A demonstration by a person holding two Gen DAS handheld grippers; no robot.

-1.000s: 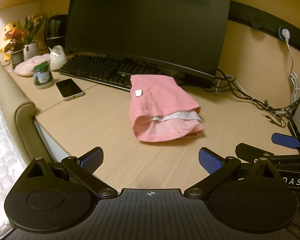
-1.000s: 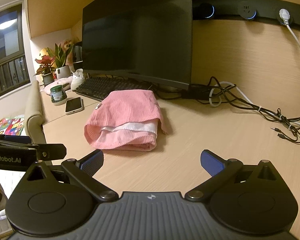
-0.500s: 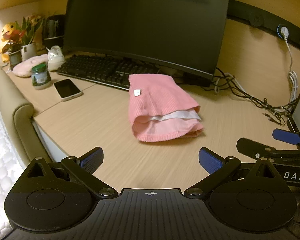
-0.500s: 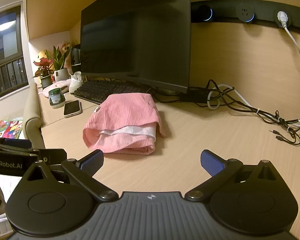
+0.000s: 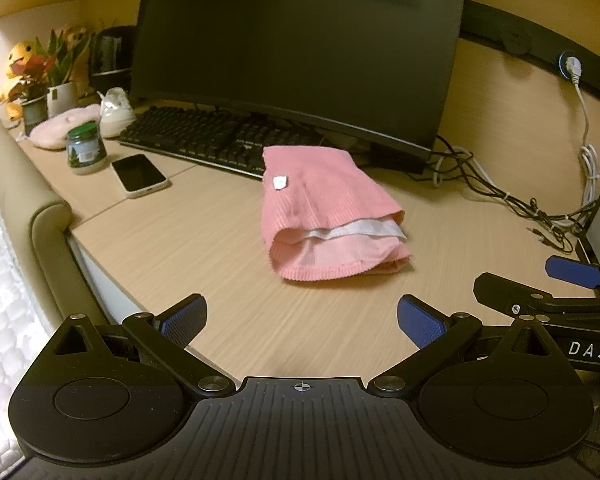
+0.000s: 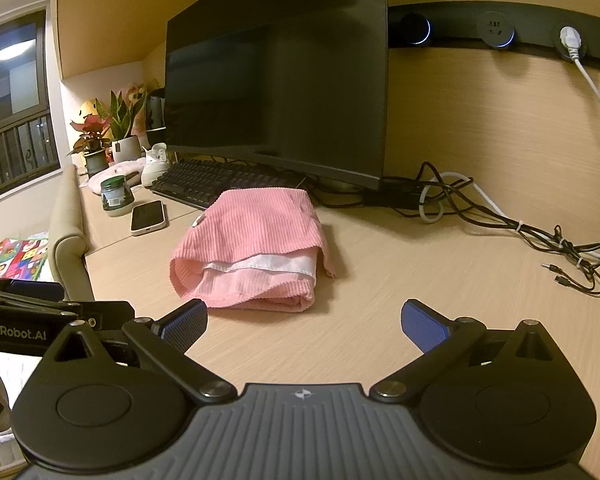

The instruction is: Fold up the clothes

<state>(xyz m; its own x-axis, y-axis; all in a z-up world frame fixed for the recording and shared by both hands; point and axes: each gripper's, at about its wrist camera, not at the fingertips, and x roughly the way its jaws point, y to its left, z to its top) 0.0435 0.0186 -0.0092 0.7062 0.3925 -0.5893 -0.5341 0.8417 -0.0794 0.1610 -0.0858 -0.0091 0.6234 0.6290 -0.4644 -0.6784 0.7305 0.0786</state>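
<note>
A pink ribbed garment [image 5: 324, 208] with a white lining lies folded on the wooden desk [image 5: 204, 248], in front of the monitor. It also shows in the right wrist view [image 6: 256, 244]. My left gripper [image 5: 300, 320] is open and empty, held back from the garment above the desk's front part. My right gripper [image 6: 304, 322] is open and empty, also short of the garment. The right gripper's fingers [image 5: 572, 272] show at the right edge of the left wrist view.
A large monitor [image 5: 300, 48] and black keyboard [image 5: 216, 140] stand behind the garment. A phone [image 5: 140, 176], a green-lidded jar [image 5: 86, 150], a small shoe [image 5: 114, 114] and potted plants [image 5: 60, 80] are at the left. Tangled cables [image 6: 520, 228] lie at the right.
Both grippers have drawn back a little and shifted slightly; the garment lies unmoved. Both stay open.
</note>
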